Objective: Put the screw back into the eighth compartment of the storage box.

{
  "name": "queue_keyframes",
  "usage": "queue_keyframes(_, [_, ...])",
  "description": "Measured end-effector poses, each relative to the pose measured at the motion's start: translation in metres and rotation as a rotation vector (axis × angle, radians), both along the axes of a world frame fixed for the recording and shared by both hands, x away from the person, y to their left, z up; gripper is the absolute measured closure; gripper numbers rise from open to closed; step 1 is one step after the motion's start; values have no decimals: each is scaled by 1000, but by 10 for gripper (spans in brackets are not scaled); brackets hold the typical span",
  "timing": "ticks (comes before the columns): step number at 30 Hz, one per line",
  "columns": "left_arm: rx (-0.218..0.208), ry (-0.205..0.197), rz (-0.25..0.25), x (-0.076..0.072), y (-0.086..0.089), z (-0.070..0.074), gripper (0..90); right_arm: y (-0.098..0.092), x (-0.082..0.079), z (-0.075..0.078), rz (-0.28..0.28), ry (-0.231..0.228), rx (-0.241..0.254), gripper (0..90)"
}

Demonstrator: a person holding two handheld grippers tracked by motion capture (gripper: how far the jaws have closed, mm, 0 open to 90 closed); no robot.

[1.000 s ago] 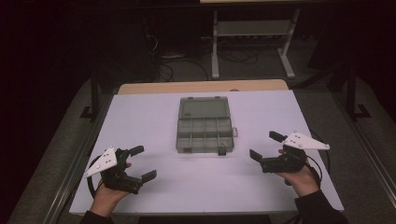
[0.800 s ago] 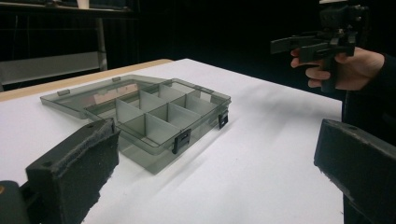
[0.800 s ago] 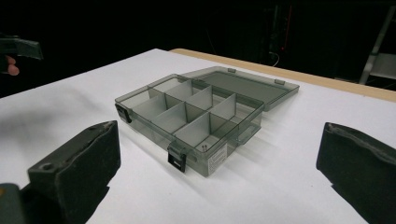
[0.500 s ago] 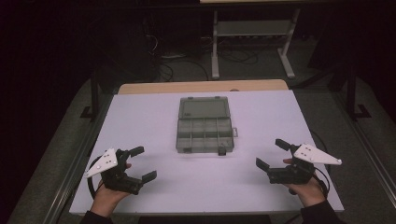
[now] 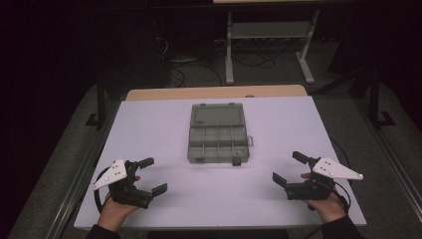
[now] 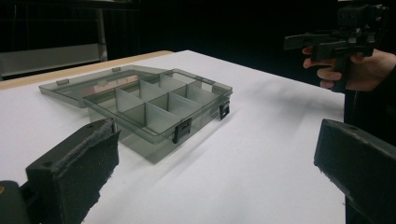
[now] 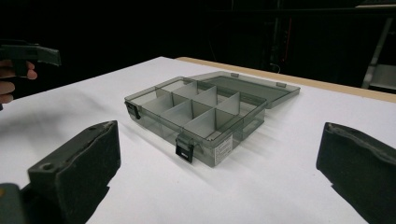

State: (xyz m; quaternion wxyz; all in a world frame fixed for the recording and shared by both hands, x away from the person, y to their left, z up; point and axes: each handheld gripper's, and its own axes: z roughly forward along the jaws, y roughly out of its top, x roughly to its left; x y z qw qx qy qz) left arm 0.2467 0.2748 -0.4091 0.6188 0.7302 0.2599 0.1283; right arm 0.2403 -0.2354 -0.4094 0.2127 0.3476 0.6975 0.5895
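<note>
Hovering at the table's near edge, the left gripper (image 5: 150, 176) and right gripper (image 5: 289, 168) both gape wide, grasping nothing. Farther on, mid-table between them, the grey compartment box (image 5: 218, 140) lies open, lid (image 5: 217, 114) folded back flat.

organizer box (image 5: 218, 133): smoky grey, black latches | table (image 5: 149, 124): white | claws: black

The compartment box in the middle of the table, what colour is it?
The compartment box is see-through smoky grey with black latches, clearest in the right gripper view.
</note>
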Motion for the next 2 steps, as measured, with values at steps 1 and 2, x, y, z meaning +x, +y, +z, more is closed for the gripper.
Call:
queue_keyframes(1, [3,-1,-2,0,0,0,0,0,0,0,2,-2,2,0])
queue_keyframes(2, [3,-1,-2,0,0,0,0,0,0,0,2,-2,2,0])
